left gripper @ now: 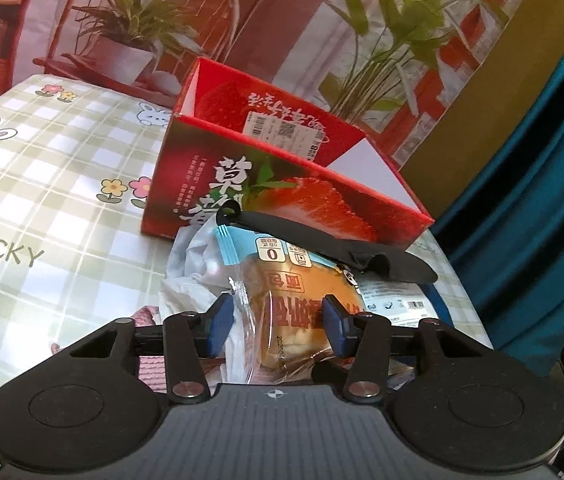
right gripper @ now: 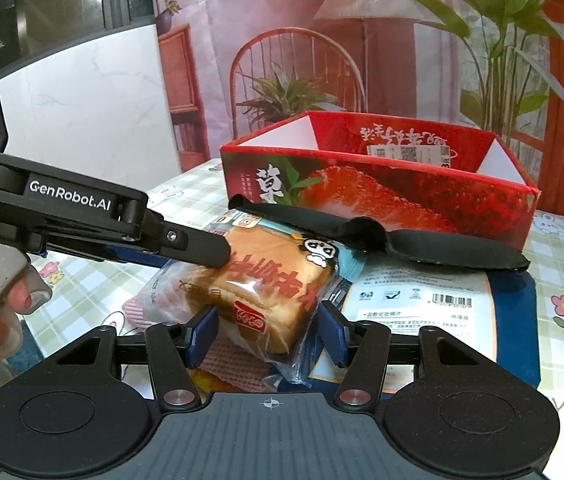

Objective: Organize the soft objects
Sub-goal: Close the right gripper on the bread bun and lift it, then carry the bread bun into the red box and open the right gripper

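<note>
Both grippers, left gripper (left gripper: pixel 277 330) and right gripper (right gripper: pixel 267 330), clamped on bread pack (right gripper: pixel 257 288); red box (right gripper: pixel 382 184) beyond holds no soft items; pile unsorted.

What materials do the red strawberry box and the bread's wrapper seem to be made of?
Red strawberry box: likely printed cardboard with a slightly glossy face; it has straight folded walls and plain white insides at the corners.
Bread's wrapper: thin clear plastic film, glossy; it crinkles, reflects light, and the bread shows through it.
</note>
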Tool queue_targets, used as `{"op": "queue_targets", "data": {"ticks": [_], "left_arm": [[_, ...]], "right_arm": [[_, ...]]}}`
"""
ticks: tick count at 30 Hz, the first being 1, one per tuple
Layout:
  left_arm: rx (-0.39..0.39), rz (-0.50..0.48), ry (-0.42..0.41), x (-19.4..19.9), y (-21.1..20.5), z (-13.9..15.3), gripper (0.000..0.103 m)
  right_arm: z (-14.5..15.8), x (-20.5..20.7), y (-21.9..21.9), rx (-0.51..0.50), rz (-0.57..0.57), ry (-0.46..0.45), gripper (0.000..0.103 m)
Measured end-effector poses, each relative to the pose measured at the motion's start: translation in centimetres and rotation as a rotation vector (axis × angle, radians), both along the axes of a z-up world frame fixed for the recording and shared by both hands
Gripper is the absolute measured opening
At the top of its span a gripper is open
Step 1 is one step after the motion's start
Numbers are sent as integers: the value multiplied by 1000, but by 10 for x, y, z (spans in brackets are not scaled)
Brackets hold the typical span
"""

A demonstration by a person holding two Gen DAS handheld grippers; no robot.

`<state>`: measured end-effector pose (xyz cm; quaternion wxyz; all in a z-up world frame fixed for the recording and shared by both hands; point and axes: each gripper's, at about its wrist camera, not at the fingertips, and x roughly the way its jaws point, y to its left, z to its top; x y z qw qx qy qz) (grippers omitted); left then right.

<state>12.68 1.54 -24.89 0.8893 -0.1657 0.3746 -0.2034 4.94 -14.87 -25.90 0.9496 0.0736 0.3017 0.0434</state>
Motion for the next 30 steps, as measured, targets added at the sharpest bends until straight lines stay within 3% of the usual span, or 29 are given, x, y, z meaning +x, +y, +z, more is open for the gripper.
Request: {"op": "queue_targets", "data": {"ticks": [12, 20, 24, 30], "left_arm": [[27, -29, -34, -11, -4, 17, 48], [87, -57, -159, -32, -12, 46, 48], [65, -70, -182, -37, -13, 53, 47], [17, -94, -210, -38, -16, 60, 38]], "right_arm": [[16, -4, 10, -23, 43, -23, 45], [36, -15, 13, -45, 37, -98, 43], [45, -24, 10, -55, 11, -134, 43], [53, -35, 2, -66, -28, -179, 43]]}}
